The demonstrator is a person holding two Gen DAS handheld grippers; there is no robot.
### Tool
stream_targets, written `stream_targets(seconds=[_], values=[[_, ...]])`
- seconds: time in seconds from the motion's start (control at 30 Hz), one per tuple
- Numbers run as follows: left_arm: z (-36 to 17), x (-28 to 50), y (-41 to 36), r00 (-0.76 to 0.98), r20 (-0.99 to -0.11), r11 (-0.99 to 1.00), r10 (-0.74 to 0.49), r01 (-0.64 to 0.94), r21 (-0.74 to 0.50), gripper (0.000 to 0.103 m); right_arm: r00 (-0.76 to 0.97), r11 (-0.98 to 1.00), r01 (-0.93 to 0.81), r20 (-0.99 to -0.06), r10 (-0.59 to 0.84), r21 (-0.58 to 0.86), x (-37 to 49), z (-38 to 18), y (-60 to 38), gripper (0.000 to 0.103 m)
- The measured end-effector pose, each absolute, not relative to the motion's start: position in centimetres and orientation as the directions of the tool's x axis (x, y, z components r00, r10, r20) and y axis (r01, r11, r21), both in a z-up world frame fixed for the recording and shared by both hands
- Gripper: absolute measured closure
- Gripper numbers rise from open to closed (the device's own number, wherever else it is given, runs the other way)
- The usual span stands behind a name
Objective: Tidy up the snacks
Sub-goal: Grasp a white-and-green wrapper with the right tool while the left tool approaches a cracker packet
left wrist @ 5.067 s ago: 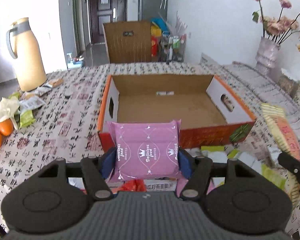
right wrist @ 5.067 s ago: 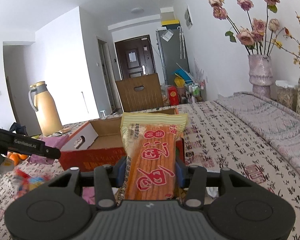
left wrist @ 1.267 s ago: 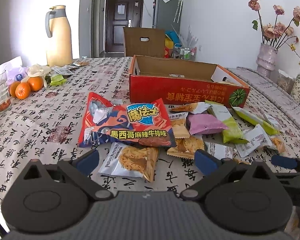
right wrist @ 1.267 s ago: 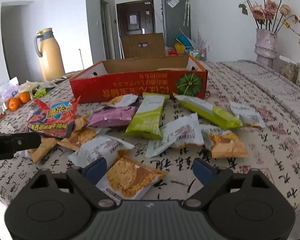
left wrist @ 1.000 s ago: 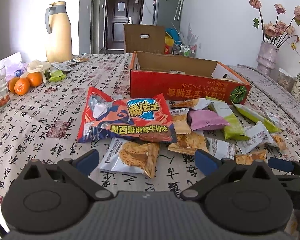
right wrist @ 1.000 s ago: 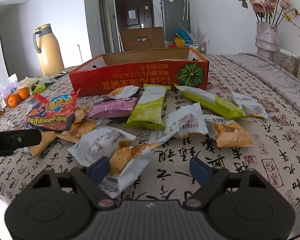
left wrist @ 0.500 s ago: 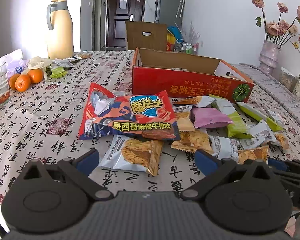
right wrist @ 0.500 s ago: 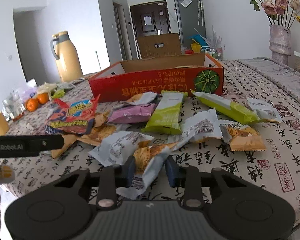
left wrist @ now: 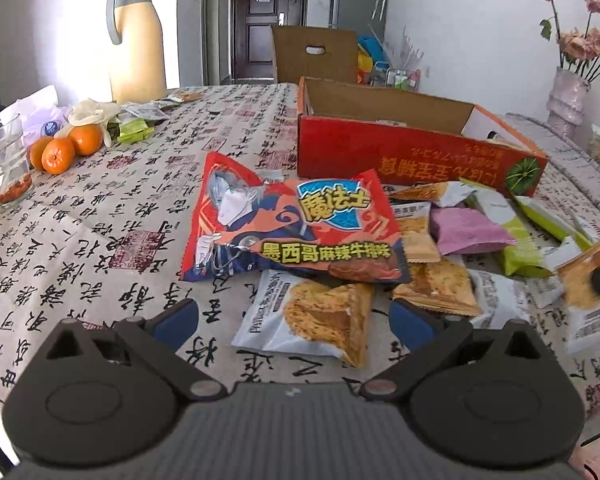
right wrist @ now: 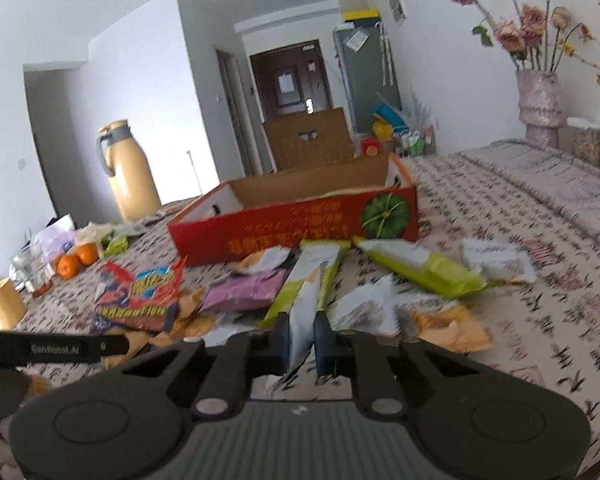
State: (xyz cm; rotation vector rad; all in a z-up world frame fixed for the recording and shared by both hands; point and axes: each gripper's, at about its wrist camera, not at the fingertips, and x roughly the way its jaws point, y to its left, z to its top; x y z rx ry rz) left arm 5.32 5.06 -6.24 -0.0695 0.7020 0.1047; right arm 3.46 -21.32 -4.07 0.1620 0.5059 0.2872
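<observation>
My right tongs (right wrist: 302,338) are clamped on a white snack packet (right wrist: 306,312), pinched along its thin edge so it stands up between the pads, just clear of the pile on the table (right wrist: 540,320). It looks light and crinkly, a soft foil wrapper around a brittle biscuit, so I judge a firm squeeze on the sealed edge safer than pressing the middle, which could crack what is inside. The film is likely slippery, and a loose hold could let it slide out on the way to the red box (right wrist: 300,228), which sits open just beyond the heap.

My left tongs (left wrist: 294,318) stand wide apart and empty, hovering over another white biscuit packet (left wrist: 308,316) that lies flat between the pads, near the big red chip bag (left wrist: 292,232). That packet should take the same edge grip; the chip bag is puffy and would need a hold at its crimped end.
</observation>
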Motion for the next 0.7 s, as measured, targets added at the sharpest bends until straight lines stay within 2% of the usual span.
stream_targets(seconds=[0.17,0.37,0.4,0.47,0.5,0.57,0.7], values=[[-7.1,6.3,5.1,0.739,-0.67,0.992,0.077,-0.126,-0.024,0.001,0.842,0.952,-0.21,-0.454,0.293,0.225,3.8,-4.1,-21.9,0.091],[-7.8,6.7,4.8,0.723,-0.685,0.992,0.09,-0.129,-0.006,0.007,0.837,0.951,-0.212,-0.459,0.296,0.226,3.8,-4.4,-21.8,0.091],[-7.8,6.6,4.7,0.725,-0.682,0.992,0.091,-0.127,-0.003,0.009,0.836,0.951,-0.214,-0.461,0.297,0.225,3.8,-4.4,-21.7,0.091],[-7.7,6.5,4.5,0.733,-0.675,0.993,0.089,-0.121,-0.001,0.026,0.834,0.95,-0.217,-0.463,0.301,0.226,3.7,-4.5,-21.6,0.091],[-7.5,6.4,4.4,0.737,-0.67,0.993,0.086,-0.115,0.001,0.03,0.833,0.949,-0.219,-0.463,0.303,0.226,3.7,-4.5,-21.6,0.091],[-7.4,6.3,4.3,0.739,-0.669,0.994,0.08,-0.11,-0.003,0.035,0.833,0.949,-0.222,-0.462,0.304,0.225,3.6,-4.5,-21.6,0.091],[-7.5,5.7,3.9,0.747,-0.66,0.994,0.084,-0.106,0.007,0.038,0.833,0.948,-0.226,-0.46,0.308,0.225,3.4,-4.5,-21.5,0.091]])
